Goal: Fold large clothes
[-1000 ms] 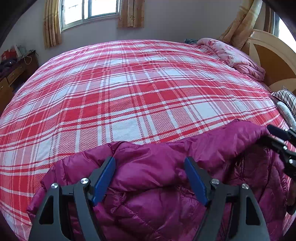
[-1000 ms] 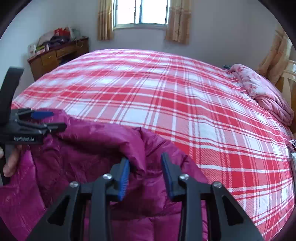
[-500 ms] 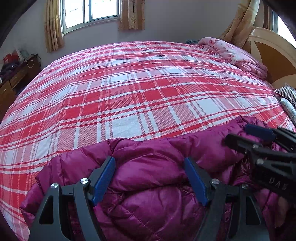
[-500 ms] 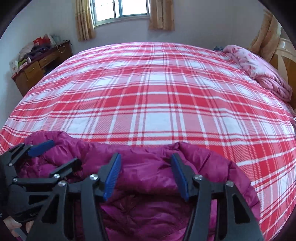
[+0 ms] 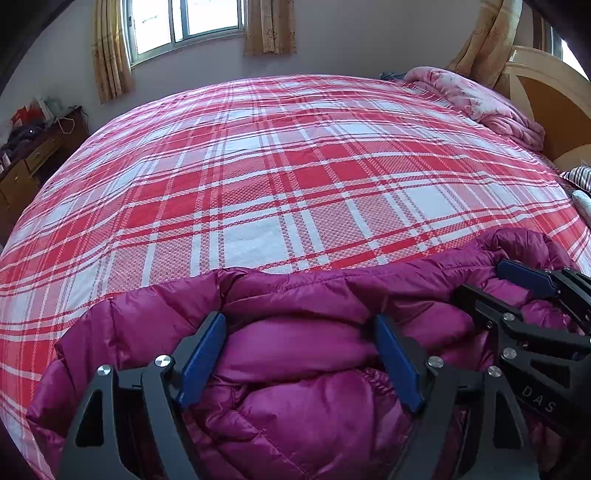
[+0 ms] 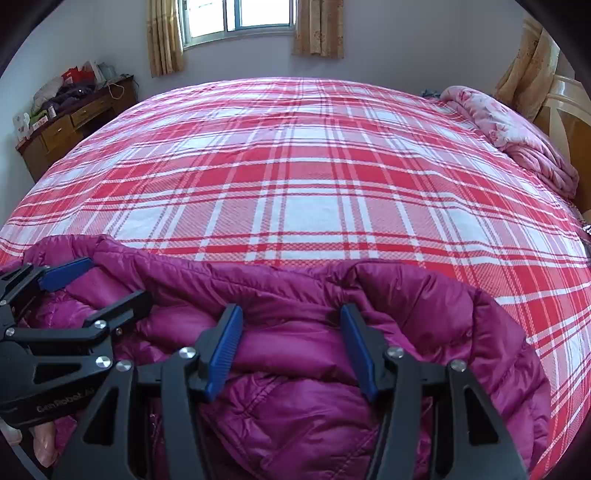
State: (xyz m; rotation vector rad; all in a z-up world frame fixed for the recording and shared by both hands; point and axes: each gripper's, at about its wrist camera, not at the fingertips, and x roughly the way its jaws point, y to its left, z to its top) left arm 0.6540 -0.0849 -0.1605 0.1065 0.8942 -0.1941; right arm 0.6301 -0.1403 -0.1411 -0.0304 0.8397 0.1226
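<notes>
A magenta puffer jacket [image 5: 314,406] lies bunched at the near edge of the red plaid bed cover [image 5: 258,184], its folded edge facing the window. My left gripper [image 5: 299,354] straddles a thick roll of the jacket; its jaws are opening and the pads look slack on the fabric. In the right wrist view the same jacket [image 6: 295,417] bulges between the blue pads of my right gripper [image 6: 291,347], which is shut on that fold. The grippers sit side by side: the right gripper [image 5: 484,282] shows at the right, the left gripper [image 6: 118,280] at the left.
A rumpled pink quilt [image 5: 480,103] lies at the far right by the wooden headboard [image 5: 554,110]. A cluttered wooden desk [image 6: 74,122] stands at the left wall under the curtained window [image 6: 240,18]. Plaid bed cover [image 6: 295,184] stretches beyond the jacket.
My right gripper has come down and in beside the left one, bringing the jacket's raised fold down onto the bed. The left gripper stayed put, its jaws slightly wider.
</notes>
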